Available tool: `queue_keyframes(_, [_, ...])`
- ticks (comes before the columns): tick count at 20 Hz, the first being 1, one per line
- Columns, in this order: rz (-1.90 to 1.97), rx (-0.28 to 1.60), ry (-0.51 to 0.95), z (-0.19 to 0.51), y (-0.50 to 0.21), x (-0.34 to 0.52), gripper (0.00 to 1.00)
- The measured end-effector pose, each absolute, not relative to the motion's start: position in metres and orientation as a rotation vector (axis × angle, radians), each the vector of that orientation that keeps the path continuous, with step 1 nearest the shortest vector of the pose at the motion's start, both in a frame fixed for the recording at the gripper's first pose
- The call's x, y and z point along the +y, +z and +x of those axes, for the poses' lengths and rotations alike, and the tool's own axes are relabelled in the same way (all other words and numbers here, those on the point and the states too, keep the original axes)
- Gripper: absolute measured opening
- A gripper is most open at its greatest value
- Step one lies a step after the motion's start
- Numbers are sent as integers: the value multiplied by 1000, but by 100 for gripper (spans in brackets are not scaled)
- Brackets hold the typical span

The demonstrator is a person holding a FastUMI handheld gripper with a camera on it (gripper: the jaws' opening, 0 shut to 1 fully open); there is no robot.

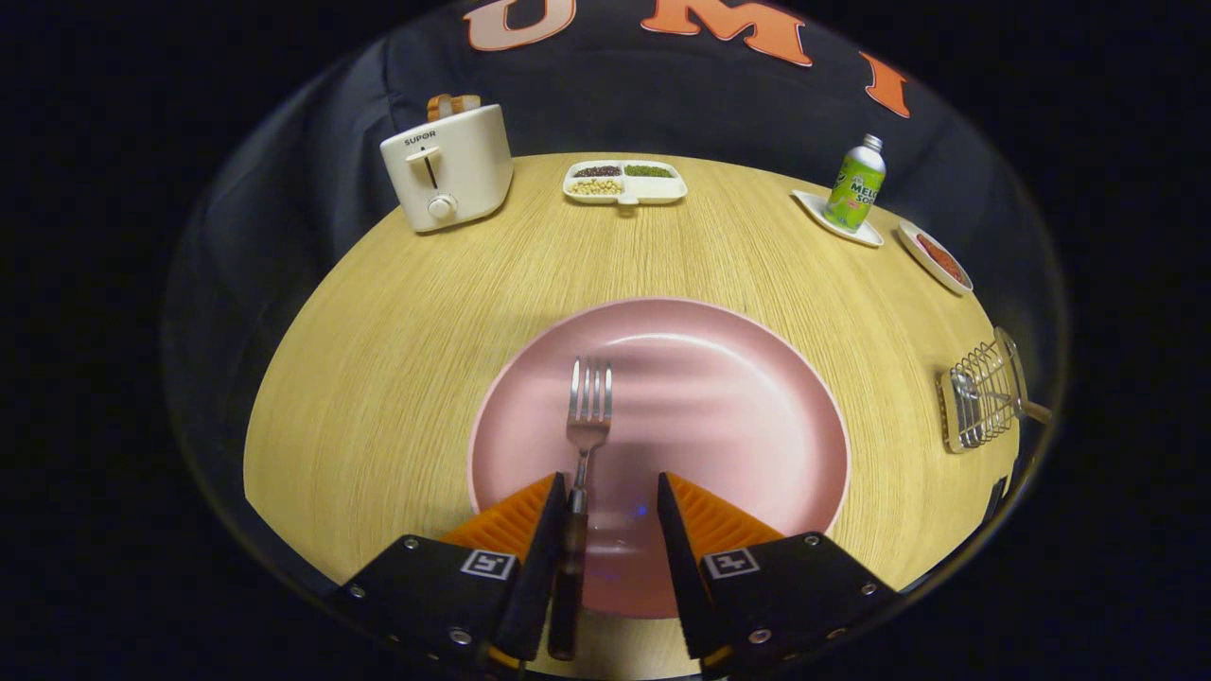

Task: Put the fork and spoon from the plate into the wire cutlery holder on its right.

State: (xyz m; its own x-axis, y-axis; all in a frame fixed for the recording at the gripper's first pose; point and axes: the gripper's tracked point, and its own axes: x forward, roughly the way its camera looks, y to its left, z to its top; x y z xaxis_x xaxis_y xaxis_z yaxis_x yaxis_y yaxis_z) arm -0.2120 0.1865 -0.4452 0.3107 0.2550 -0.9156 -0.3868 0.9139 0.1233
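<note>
Fingers: I'm holding the gripper (612,492) over the near part of the plate (738,397), fingers (530,530) apart; the fork handle is lying between them, close against the left one.
Fork: the fork (587,416) is resting on the plate, tines pointing away from me.
Holder: the holder (979,397) is sitting well right of the plate on the counter (378,331), a spoon (967,386) lying in it.

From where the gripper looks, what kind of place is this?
Probably a staged dining table in a booth: a round light-wood table, a white toaster and a pink plate. The open gripper straddles a metal fork.
</note>
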Motion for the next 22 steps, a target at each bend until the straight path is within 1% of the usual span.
queue_keyframes(4, [-138,1214,418,-212,-446,183,20])
queue_keyframes(6, [-157,1232,421,-213,-446,182,12])
queue_keyframes(10, [-148,1252,439,-214,-443,183,5])
queue_keyframes(16, [-111,1170,444,-185,-418,157,5])
queue_keyframes(22, [-81,1097,365,-149,-390,95,5])
